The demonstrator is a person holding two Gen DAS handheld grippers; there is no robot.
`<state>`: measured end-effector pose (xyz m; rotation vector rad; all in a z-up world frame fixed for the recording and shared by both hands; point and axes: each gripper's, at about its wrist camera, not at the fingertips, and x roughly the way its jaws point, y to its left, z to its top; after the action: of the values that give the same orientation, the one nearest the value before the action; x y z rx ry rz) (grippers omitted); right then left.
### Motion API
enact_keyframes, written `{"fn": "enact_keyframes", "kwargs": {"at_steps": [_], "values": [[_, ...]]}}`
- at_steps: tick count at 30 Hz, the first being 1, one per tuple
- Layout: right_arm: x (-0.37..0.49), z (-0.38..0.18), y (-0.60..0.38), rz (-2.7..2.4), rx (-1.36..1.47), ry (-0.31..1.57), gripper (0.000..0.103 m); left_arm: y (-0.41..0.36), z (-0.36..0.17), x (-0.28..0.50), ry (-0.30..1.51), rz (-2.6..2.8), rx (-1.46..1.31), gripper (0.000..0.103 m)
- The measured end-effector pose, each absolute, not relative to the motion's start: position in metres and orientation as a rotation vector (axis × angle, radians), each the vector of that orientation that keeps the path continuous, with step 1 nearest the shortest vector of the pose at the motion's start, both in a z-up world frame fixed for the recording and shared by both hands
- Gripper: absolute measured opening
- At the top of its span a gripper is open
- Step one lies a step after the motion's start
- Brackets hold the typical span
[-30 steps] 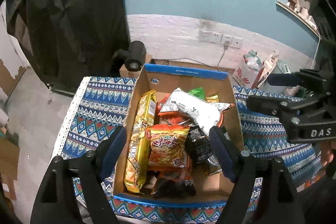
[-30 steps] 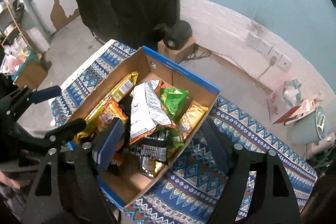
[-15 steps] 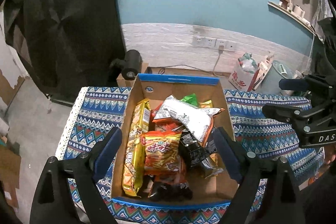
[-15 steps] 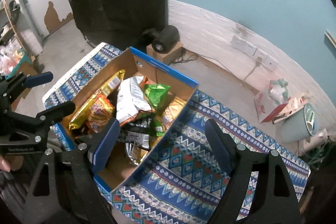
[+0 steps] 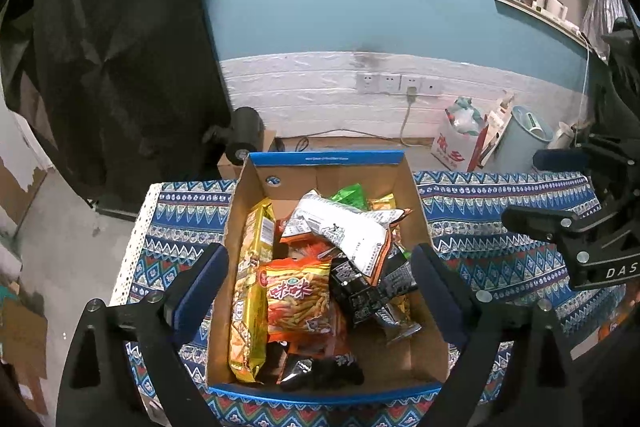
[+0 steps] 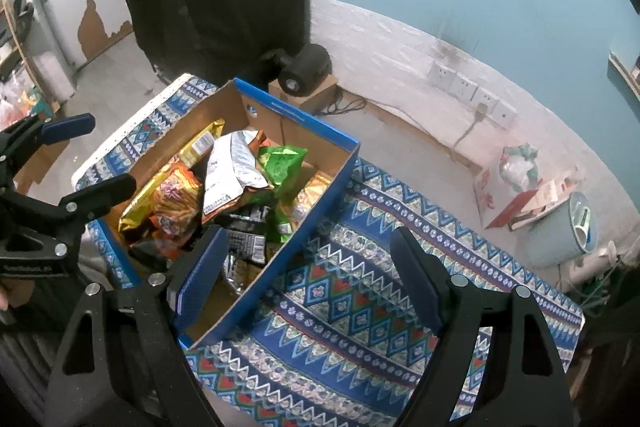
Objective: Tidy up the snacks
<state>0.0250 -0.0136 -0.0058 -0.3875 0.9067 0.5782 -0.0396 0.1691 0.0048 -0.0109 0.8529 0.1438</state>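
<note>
A blue-rimmed cardboard box (image 5: 326, 157) sits on a patterned blue cloth and holds several snack bags. Among them are a long yellow pack (image 5: 250, 291), an orange chip bag (image 5: 298, 297), a white bag (image 5: 348, 229), a green bag (image 5: 348, 195) and black packs (image 5: 368, 291). My left gripper (image 5: 320, 279) hovers open above the box, empty. My right gripper (image 6: 310, 267) is open and empty above the box's right wall (image 6: 292, 259) and the cloth (image 6: 360, 307). The box also shows in the right wrist view, with the green bag (image 6: 282, 163) and white bag (image 6: 228, 175).
The cloth-covered table (image 5: 500, 203) extends to the right of the box. Behind the table stand a black roll on a carton (image 5: 244, 139), wall sockets (image 5: 396, 83), a red-and-white box (image 5: 460, 143) and a pale bin (image 5: 520, 135). A dark curtain (image 5: 112, 47) hangs at left.
Both grippers have lifted and pulled back from the box, so it looks smaller and lower in view. The right gripper has shifted right over the cloth. The snacks have not moved.
</note>
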Motion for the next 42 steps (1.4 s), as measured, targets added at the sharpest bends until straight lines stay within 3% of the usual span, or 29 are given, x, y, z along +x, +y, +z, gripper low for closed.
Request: {"fn": "enact_keyframes", "kwargs": {"at_steps": [42], "values": [[0.0284,-0.0060,-0.0193,0.556,-0.380,0.911,0.082,0.1687,-0.0014,-0.0373,0.878,0.159,-0.009,0.094]]}}
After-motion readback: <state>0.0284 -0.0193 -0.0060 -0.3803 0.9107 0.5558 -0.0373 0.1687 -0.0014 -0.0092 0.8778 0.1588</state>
